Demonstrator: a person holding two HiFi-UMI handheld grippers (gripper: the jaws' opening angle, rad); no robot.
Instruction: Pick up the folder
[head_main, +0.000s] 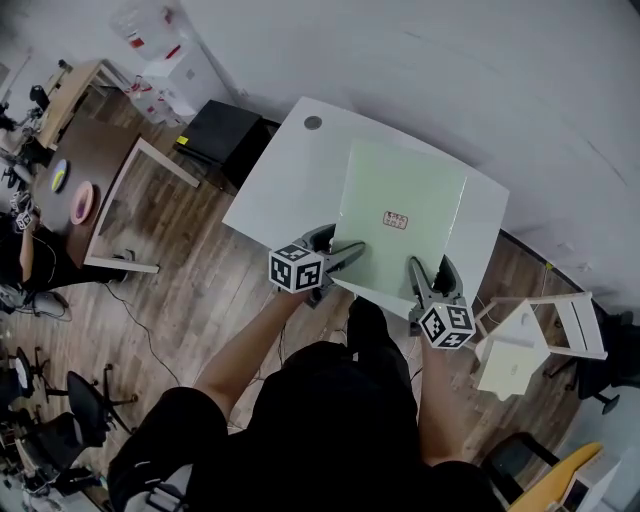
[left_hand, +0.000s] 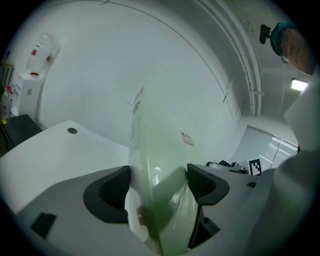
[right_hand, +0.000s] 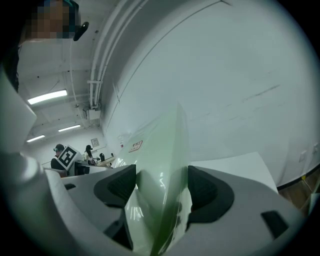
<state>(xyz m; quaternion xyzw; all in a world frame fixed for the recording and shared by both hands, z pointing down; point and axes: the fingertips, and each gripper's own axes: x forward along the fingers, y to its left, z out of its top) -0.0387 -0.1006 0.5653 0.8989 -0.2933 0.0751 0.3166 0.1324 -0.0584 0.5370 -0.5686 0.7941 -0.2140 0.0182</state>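
1. Wood-plank floor (head_main: 190, 270) on all sides, with a person (head_main: 330, 430) in dark clothes at the bottom of the head view, both forearms stretched forward.
2. Nearest past the forearms, left gripper (head_main: 345, 255) and right gripper (head_main: 428, 270), each with a marker cube.
3. Left gripper (left_hand: 157, 185) clamped hard on the near left corner of the folder (head_main: 400, 200), a dark pad pressed to each face of the pale green, see-through sheet.
4. Right gripper (right_hand: 161, 185) clamped the same way farther right on that near edge, pads tight on both faces.
5. Folder (left_hand: 147, 150) held between the two, over the near half of a white table (head_main: 280, 180), its lower edge covering the table's front edge.
6. Edge-on in both gripper views, folder (right_hand: 167, 145) rising from between the jaws, with the table (left_hand: 55, 145) lying level beside it.
7. Small red-and-white label (head_main: 396, 220) on the face turned toward the person, also in the left gripper view (left_hand: 187, 139) and the right gripper view (right_hand: 135, 146).
8. Farther on, a round grey cap (head_main: 313, 122) near the table's far left corner.
9. Left of that corner, a black cabinet (head_main: 222, 130) right beside the table.
10. Well off to the left, a brown table (head_main: 95, 150) with two round plates.
11. Farthest back, a plain white wall (head_main: 480, 70).
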